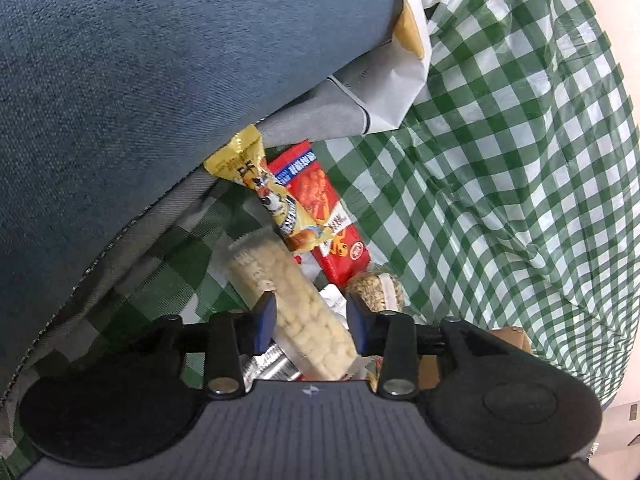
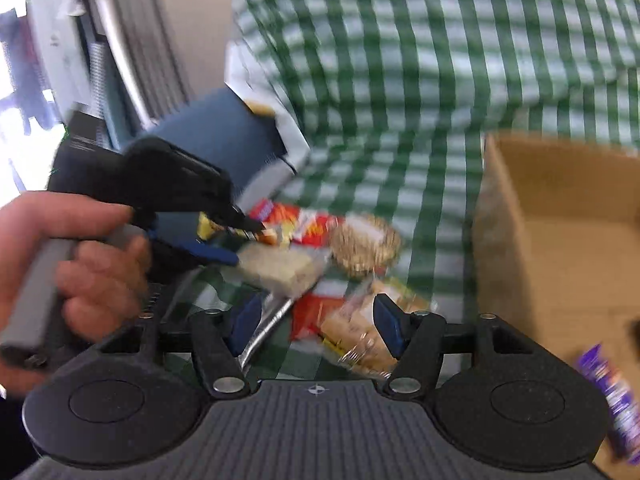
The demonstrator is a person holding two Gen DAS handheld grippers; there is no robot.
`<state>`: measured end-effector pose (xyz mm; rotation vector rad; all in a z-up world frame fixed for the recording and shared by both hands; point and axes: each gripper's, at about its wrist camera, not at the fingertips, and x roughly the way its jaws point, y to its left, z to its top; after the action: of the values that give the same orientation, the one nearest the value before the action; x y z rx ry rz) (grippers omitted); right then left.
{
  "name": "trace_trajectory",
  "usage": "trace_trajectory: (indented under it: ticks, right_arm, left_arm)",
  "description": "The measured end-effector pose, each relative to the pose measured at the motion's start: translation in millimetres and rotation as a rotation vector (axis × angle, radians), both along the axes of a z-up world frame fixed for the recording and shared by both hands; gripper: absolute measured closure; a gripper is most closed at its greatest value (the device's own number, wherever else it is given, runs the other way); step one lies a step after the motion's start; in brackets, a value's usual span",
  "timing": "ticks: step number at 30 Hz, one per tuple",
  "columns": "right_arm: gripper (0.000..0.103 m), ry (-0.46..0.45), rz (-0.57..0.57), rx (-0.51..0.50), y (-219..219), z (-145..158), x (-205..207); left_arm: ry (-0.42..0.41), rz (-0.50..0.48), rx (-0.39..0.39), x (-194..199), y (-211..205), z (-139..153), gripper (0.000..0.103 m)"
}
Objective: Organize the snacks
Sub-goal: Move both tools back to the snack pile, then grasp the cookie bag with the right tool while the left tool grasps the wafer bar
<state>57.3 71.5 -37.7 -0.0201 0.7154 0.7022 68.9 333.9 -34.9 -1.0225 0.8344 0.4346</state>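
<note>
In the left wrist view my left gripper point(image 1: 312, 318) is open and straddles a clear pack of pale puffed snacks point(image 1: 296, 308) lying on the green-checked tablecloth point(image 1: 500, 160); a gap shows at the right pad. Beyond it lie a yellow packet point(image 1: 264, 188), a red packet point(image 1: 320, 208) and a round oat cake point(image 1: 376, 288). The right wrist view is blurred. There my right gripper point(image 2: 316, 322) is open above a clear-wrapped brown snack point(image 2: 360, 332) and a red wrapper point(image 2: 312, 312). A hand point(image 2: 80, 248) holds the left gripper point(image 2: 236, 240) at the puffed pack point(image 2: 280, 268).
A blue fabric bin point(image 1: 160, 80) looms close on the left, with a white paper bag point(image 1: 384, 92) behind it. An open cardboard box point(image 2: 560, 240) stands at the right with a purple packet point(image 2: 612, 392) in it. A silver foil pack point(image 2: 264, 328) lies under the right gripper.
</note>
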Motion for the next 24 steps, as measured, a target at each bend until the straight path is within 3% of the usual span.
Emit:
trace_trajectory:
  ticks: [3, 9, 18, 24]
  right_arm:
    - [0.031, 0.055, -0.101, -0.022, 15, -14, 14]
    - [0.022, 0.133, -0.242, -0.067, 29, -32, 35]
    - [0.022, 0.286, -0.335, -0.06, 25, -53, 59]
    - [0.024, 0.298, -0.328, -0.078, 26, -57, 62]
  left_arm:
    - [0.023, 0.009, -0.006, 0, 1, -5, 0.043]
    - [0.045, 0.005, 0.004, 13, -2, -11, 0.039]
    - [0.156, -0.037, 0.096, 43, -24, -24, 0.032]
    - [0.205, -0.03, 0.164, 51, -27, -30, 0.034]
